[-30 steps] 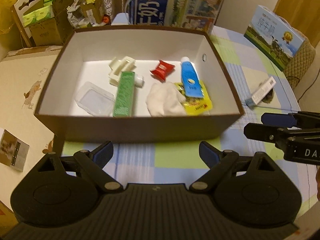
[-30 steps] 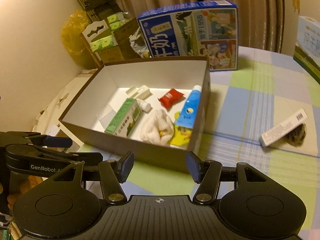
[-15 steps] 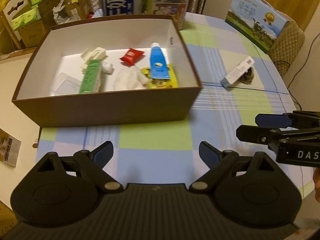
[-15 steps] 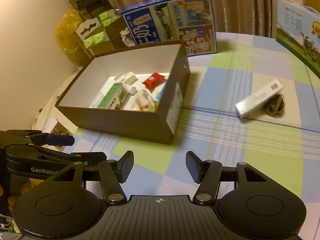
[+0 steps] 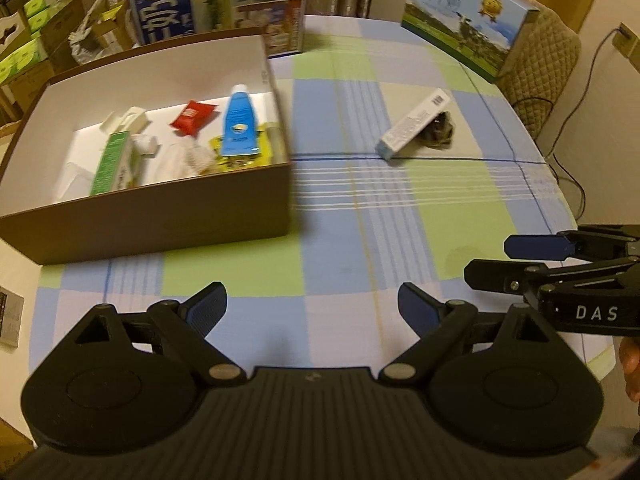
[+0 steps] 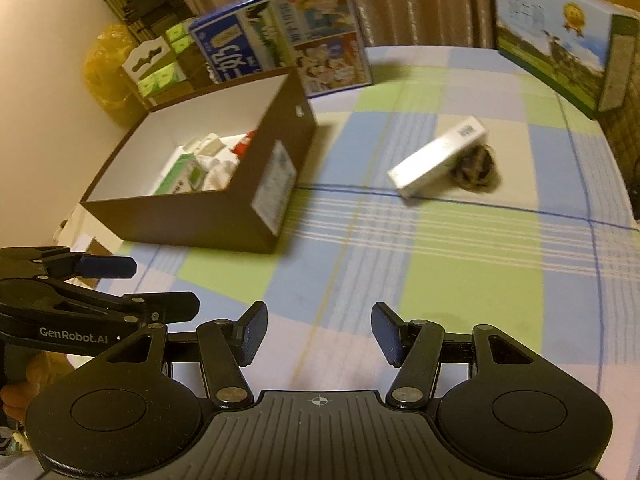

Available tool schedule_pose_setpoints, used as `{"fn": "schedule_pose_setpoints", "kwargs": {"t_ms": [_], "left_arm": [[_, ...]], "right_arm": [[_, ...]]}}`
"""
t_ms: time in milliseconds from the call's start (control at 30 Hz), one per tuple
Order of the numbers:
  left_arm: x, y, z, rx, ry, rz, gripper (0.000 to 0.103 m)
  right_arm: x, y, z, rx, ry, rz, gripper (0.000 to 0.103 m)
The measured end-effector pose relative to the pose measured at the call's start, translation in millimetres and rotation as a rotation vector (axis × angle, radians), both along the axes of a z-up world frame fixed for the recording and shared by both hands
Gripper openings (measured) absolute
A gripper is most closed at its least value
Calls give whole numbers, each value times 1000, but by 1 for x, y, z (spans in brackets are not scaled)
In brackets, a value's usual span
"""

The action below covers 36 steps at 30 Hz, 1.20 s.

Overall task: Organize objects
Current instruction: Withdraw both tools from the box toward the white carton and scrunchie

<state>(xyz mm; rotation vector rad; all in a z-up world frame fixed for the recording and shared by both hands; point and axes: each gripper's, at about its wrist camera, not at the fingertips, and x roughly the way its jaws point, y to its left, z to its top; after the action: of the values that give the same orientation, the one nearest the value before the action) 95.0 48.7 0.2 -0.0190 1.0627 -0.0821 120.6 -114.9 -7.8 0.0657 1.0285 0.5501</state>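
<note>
The left gripper [image 5: 312, 306] is spread wide with nothing between its blue pads [image 5: 206, 307], hovering above the checked cloth [image 5: 400, 216] without touching it. The right gripper [image 6: 318, 334] is likewise parted and empty, its pads [image 6: 386, 334] clear of the cloth. Each shows in the other's view from the side: the right one at the right edge of the left camera, the left one at the left edge of the right camera (a bit of a hand [image 5: 630, 364] shows beneath the right one). Both point forward across the table, held level and side by side.

The brown box [image 5: 160, 216] sits ahead to the left, open-topped. Inside lie a blue tube [image 5: 239, 124], a red packet [image 5: 195, 116], a green carton [image 5: 112, 162], a white cloth [image 5: 188, 158], a yellow packet under the tube, and a white plastic piece [image 5: 126, 120].

Well apart from the box, to the right on the cloth, a long white carton [image 6: 438, 158] lies tilted, one end resting against a small dark bundle [image 6: 476, 168] (too blurred to identify). Two milk cases [image 6: 280, 32] stand at the far edge.
</note>
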Motion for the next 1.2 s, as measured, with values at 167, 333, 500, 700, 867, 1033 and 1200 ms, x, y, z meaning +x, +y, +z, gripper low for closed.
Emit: {"fn": "schedule_pose_setpoints", "kwargs": {"t_ms": [167,333,500,700,867,1033,1200], "left_arm": [[7,-28,-2,8,5,-39,91],[16,-54,-8,15,16,-72,91],[29,-78,-18,22,30,-101,91],[49,-98,-30,36,46,-131,91],[71,-106,-37,58,44,-139,91],[94,-113,-39,83,13,-170,91],[124,-122,-41,113,-21,-208,91]], "right_arm": [[1,-28,-3,-6,9,-39,55],[6,-56,-8,-13,22,-80,55],[13,-79,-14,-26,28,-123,55],[25,-101,-21,-37,31,-170,55],[36,-114,-27,-43,38,-204,55],[52,-121,-28,-50,22,-224,55],[71,-121,-24,-57,-7,-232,55]]}}
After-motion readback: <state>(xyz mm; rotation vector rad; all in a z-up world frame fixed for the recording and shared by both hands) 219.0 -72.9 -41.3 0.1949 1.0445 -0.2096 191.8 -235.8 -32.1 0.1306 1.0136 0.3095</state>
